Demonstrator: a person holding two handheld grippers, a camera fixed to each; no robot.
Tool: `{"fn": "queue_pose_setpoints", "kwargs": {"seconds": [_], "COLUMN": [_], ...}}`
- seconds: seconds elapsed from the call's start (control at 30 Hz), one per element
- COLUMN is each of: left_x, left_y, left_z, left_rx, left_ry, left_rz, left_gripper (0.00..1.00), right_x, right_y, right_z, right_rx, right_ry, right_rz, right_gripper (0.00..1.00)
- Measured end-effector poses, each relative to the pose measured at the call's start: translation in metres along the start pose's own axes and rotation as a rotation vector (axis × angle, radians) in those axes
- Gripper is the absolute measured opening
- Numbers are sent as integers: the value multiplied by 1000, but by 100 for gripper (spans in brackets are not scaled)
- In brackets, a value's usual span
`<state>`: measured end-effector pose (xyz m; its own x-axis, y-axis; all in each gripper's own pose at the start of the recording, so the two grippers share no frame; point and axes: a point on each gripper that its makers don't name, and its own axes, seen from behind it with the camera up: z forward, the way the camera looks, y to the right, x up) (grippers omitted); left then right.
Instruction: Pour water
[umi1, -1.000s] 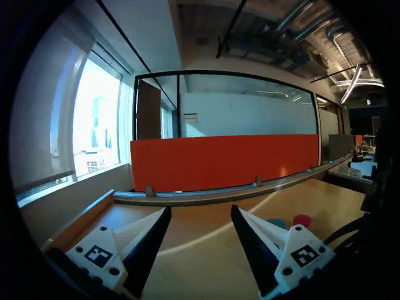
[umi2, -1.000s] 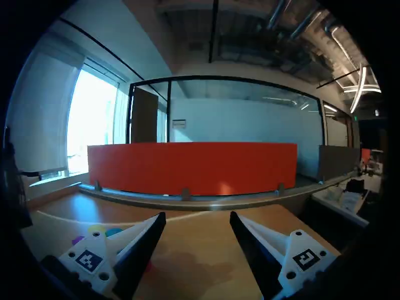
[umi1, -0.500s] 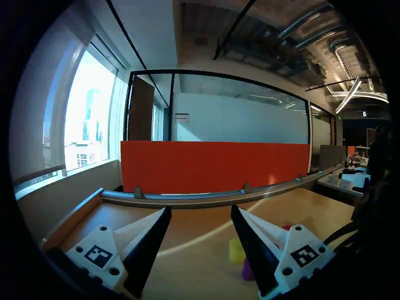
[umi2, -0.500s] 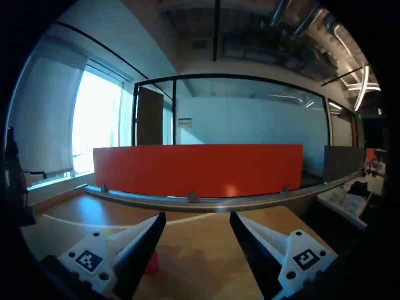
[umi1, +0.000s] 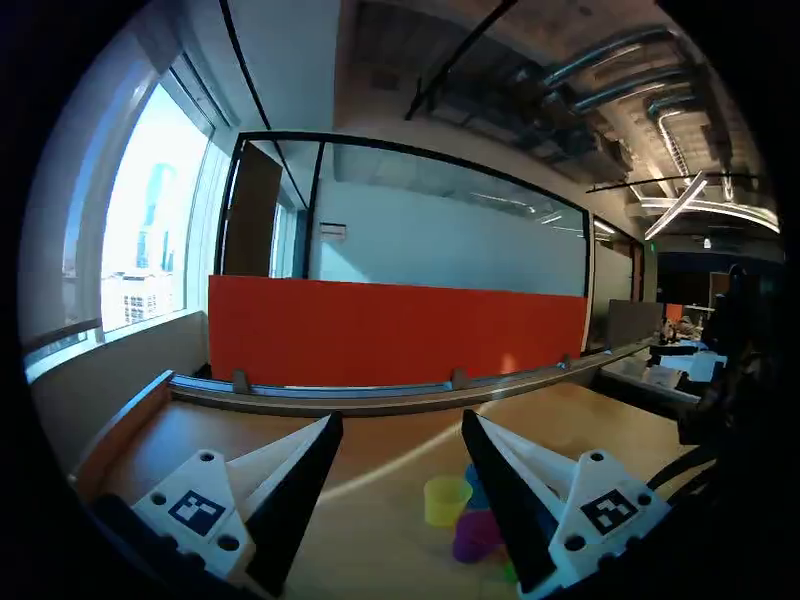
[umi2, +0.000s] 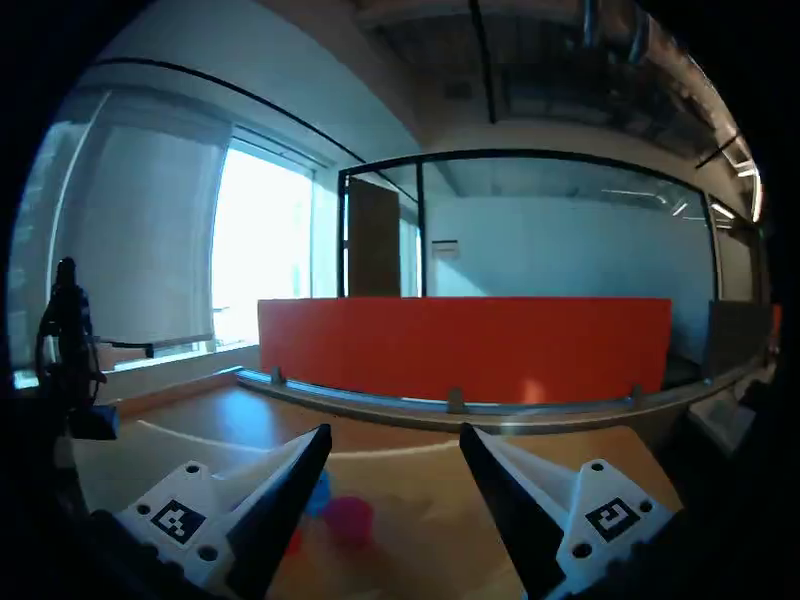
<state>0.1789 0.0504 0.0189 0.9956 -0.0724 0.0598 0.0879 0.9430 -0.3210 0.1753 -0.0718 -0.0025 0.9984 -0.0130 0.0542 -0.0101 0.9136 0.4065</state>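
Logged table (umi1: 390, 480) as warm orange-brown wood tone and partition (umi1: 395, 330) behind as flat orange-red. Noted yellow cup (umi1: 446, 498), purple cup (umi1: 476, 535) and blue cup (umi1: 472, 472) in left gripper view; magenta cup (umi2: 350, 520) and red cup (umi2: 292, 542) in right gripper view. Recorded left hand-held gripper (umi1: 400, 415) and right hand-held gripper (umi2: 394, 428) as white, inner faces black, with black-and-white square markers.

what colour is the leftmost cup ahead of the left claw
Yellow cup, left gripper view.

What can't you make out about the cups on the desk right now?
Left gripper view: blue cup and purple cup partly hidden behind a finger; cup count unclear.
Right gripper view: red thing mostly behind a finger.
Both views: whether any cup holds water; cups too small.
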Motion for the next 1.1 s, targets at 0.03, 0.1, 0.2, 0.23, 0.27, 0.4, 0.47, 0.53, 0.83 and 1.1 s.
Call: {"fn": "queue_pose_setpoints", "kwargs": {"seconds": [0.03, 0.1, 0.2, 0.23, 0.27, 0.4, 0.47, 0.53, 0.83, 1.1], "left_x": [1, 5, 8, 9, 9, 8, 6, 5, -5, -20], "left_y": [3, 9, 16, 18, 20, 26, 29, 34, 52, 56], "left_z": [0, 1, 1, 1, 1, 0, 0, 0, 1, 5], "left_rx": [-14, -42, -76, -84, -93, -115, -123, -141, -217, -263], "left_ry": [1, 4, 9, 10, 11, 3, -3, -9, -42, -90], "left_rz": [-7, -18, -23, -23, -23, -23, -26, -28, -3, 38], "left_gripper": [88, 88, 88, 88, 88, 88, 88, 88, 88, 88], "right_x": [0, 1, 2, 2, 1, 2, 2, -2, -17, -28], "right_y": [-3, -9, -11, -11, -10, -11, -11, -11, -12, -22], "right_z": [0, 1, 2, 2, 3, 4, 4, 4, 5, 6], "right_rx": [17, 46, 67, 69, 71, 81, 86, 90, 115, 174], "right_ry": [-5, -14, -21, -22, -23, -24, -24, -32, -78, -128], "right_rz": [-2, -1, 9, 12, 16, 17, 15, 10, -11, -32], "right_gripper": [99, 99, 99, 99, 99, 99, 99, 99, 99, 99]}}
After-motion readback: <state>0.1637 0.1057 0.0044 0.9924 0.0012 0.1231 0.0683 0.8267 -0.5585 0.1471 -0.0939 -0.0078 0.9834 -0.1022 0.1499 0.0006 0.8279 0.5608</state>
